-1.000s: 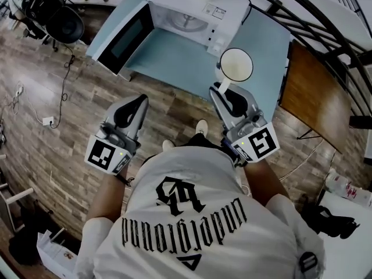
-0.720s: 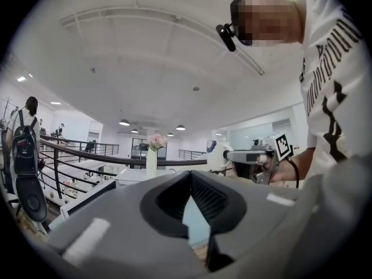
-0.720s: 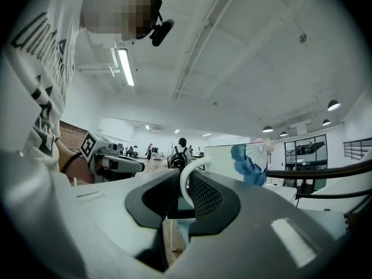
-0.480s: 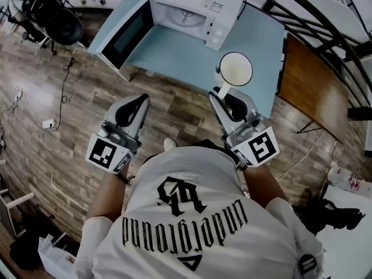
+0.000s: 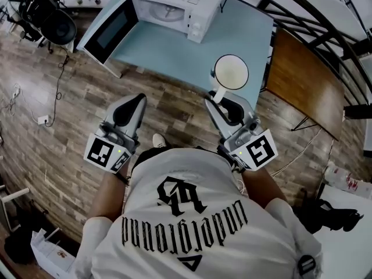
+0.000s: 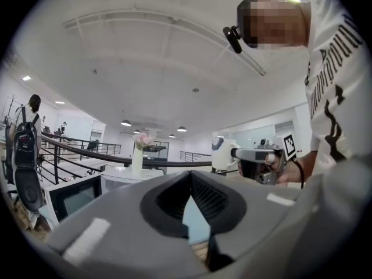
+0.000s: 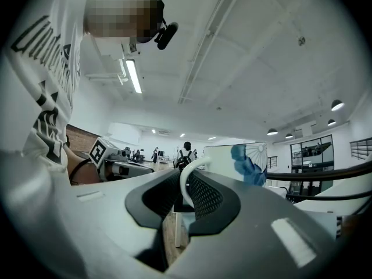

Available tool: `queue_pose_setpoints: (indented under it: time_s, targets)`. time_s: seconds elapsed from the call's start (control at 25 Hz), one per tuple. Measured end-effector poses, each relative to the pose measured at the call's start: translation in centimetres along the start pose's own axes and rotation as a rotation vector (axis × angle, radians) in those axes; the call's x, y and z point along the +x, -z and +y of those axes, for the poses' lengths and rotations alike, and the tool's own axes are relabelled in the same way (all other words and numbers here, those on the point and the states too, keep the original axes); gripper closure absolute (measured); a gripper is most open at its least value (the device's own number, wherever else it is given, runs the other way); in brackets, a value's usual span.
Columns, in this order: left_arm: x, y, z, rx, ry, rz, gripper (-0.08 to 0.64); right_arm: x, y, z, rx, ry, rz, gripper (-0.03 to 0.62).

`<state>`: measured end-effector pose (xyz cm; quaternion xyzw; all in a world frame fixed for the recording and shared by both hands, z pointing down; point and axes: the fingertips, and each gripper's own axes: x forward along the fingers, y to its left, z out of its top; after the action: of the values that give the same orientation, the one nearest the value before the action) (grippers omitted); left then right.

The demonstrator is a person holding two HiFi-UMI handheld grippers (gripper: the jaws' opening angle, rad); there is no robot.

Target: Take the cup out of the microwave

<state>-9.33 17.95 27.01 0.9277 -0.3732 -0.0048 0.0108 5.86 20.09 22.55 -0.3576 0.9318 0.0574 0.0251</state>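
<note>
Gripping nothing, my left tool (image 5: pixel 135 100) sits at centre left with its tips together. Beside it, my right tool (image 5: pixel 216 99) is closed partway on the white handle of the cup (image 5: pixel 231 72), which rides upright just beyond the tips, over the near right part of the bench (image 5: pixel 174 54). Farther off, the microwave (image 5: pixel 195 10) has slid toward the upper left this past second, its door (image 5: pixel 107 35) still open. I judge the cup is clear of it, and only setting it down remains.
</note>
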Motion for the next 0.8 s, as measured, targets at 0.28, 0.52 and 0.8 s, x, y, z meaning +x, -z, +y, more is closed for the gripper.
queue_pose_setpoints:
  time_s: [0.28,0.52,0.8]
  targets:
    - [1.3,-0.2,-8.8,0.052,-0.020,0.000,0.509,-8.5,-0.4,-0.8,0.013,-0.031,-0.003,0.541]
    - [0.9,-0.5,-14.2,0.074,-0.056,0.000,0.509,-13.7,-0.8,-0.6,0.015,-0.066,-0.008,0.541]
    - [-0.3,-0.6,-17.5,0.073,-0.078,0.014,0.509,-16.9,-0.2,0.7,0.052,-0.084,-0.012,0.541]
